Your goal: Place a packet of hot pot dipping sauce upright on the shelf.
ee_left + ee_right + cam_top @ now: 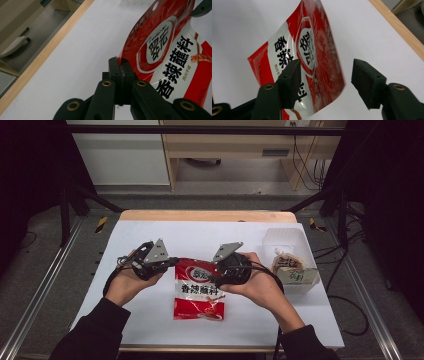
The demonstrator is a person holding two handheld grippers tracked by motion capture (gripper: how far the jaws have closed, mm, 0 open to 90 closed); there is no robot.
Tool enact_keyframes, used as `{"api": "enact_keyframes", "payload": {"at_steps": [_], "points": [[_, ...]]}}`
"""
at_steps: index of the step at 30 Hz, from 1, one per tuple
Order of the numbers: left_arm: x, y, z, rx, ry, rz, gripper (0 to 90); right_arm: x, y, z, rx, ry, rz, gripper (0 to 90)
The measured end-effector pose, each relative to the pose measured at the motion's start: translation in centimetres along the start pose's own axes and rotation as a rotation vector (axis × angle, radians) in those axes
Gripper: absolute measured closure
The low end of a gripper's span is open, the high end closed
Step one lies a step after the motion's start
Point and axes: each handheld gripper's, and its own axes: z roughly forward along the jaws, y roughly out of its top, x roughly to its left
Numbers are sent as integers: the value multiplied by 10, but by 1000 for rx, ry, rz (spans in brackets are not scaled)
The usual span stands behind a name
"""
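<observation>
A red and white seasoning packet (199,290) with black characters hangs a little above the white table, between my two grippers. My left gripper (174,262) is shut on the packet's top left corner; in the left gripper view its jaws (121,65) pinch the edge of the packet (170,50). My right gripper (216,278) stands at the packet's right edge. In the right gripper view it (328,75) is open, with the side of the packet (312,50) between the pads but not pressed by them.
A clear plastic box (287,240) stands at the right of the table with other packets (290,267) inside. The white cover (150,235) ends at a wooden edge (200,215) at the back. Metal rails run along both sides.
</observation>
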Motion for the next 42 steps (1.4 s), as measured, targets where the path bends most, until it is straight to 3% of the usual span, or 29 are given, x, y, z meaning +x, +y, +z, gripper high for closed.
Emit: {"api": "enact_keyframes", "payload": {"at_steps": [11,13,15,17,33,37,42], "points": [[2,9,-12,-29,3,7,900,-3,10,0,26,22,-31,624],[1,9,-12,-27,-2,11,900,-4,11,0,37,29,-32,679],[1,9,-10,-22,-5,11,900,-5,11,2,39,37,-44,815],[2,8,-10,-21,-7,9,900,-6,10,3,43,42,-44,865],[2,6,-10,-42,-17,-13,895,-4,9,3,58,81,-67,899],[4,0,-11,-69,-17,-69,744,-7,10,2,52,80,-49,900],[7,-16,-10,-64,-10,-124,550,-10,8,4,51,85,-42,900]]}}
